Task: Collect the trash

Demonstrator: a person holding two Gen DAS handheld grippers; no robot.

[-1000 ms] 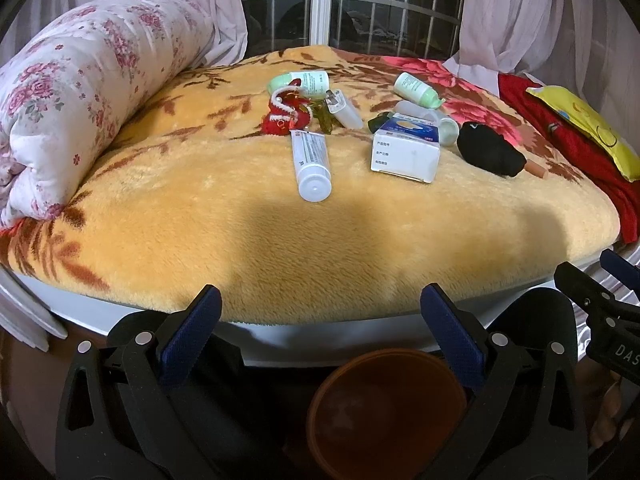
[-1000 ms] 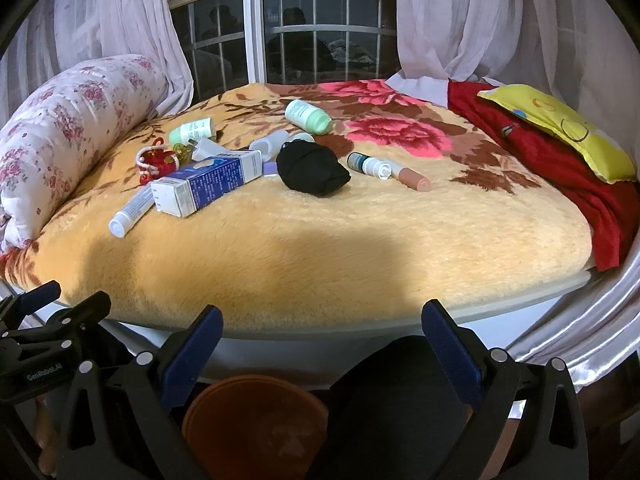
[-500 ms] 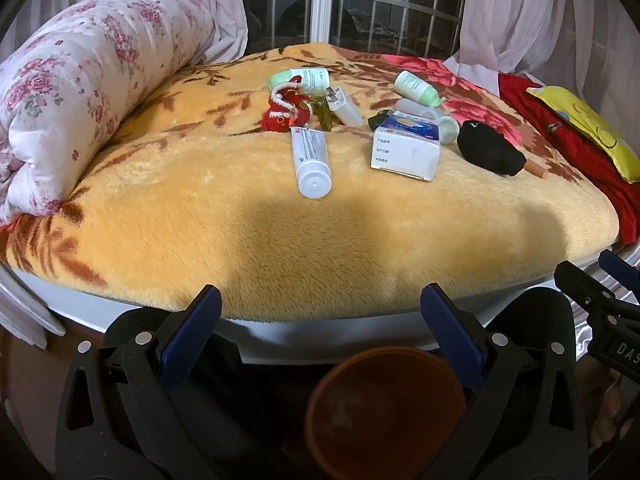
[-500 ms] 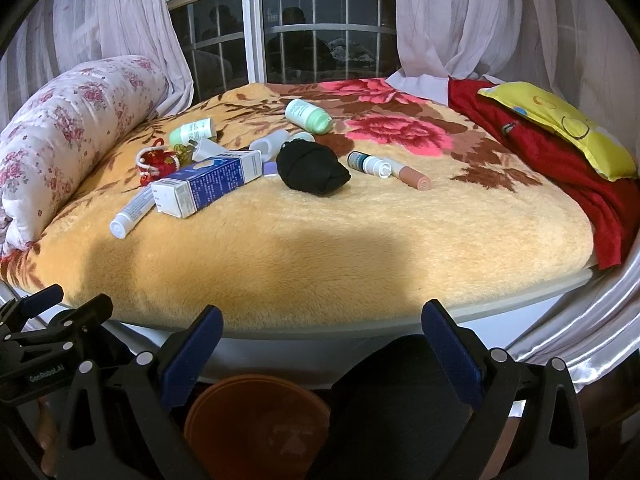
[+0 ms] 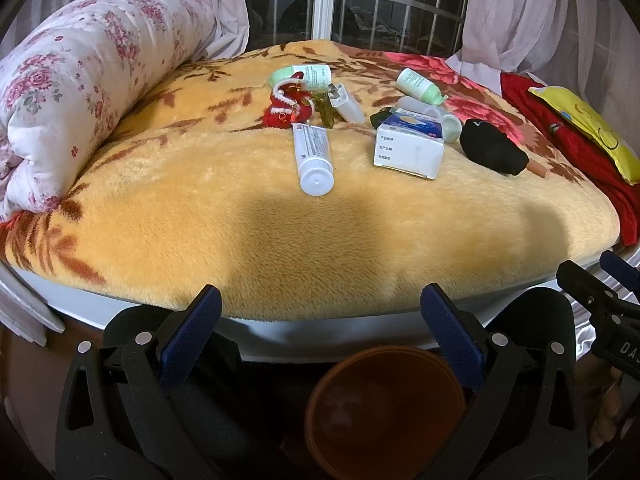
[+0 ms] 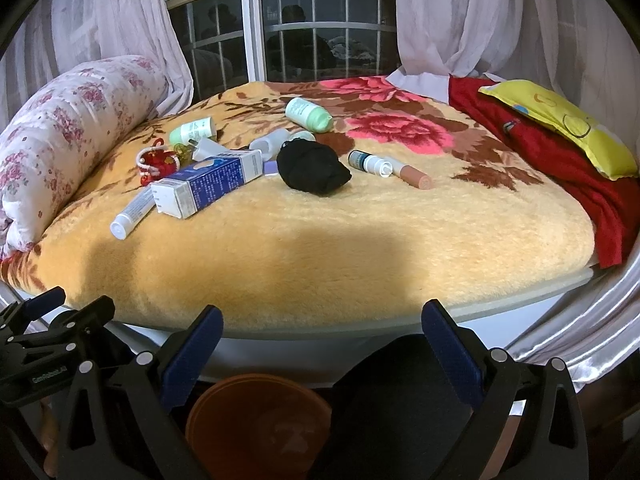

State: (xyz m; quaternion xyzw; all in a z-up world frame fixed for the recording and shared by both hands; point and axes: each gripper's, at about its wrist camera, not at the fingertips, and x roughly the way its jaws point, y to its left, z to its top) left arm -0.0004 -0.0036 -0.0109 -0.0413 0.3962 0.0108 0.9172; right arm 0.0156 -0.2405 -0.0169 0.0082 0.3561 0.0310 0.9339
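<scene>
Clutter lies on a round bed with a yellow flowered blanket: a white tube, a blue and white carton, a black cloth bundle, green bottles, a red knitted charm and a small spray bottle with a tan tube. An orange bin stands on the floor below the bed's edge. My left gripper and right gripper both hang open above the bin, short of the bed, holding nothing.
A rolled floral quilt lies along the bed's left side. A red cloth and a yellow pillow sit at the right. Curtains and a barred window stand behind the bed. A dark garment lies beside the bin.
The left wrist view has shifted slightly nearer to the bed, so the clutter sits a little lower. The right gripper has barely moved. Both grippers stay open.
</scene>
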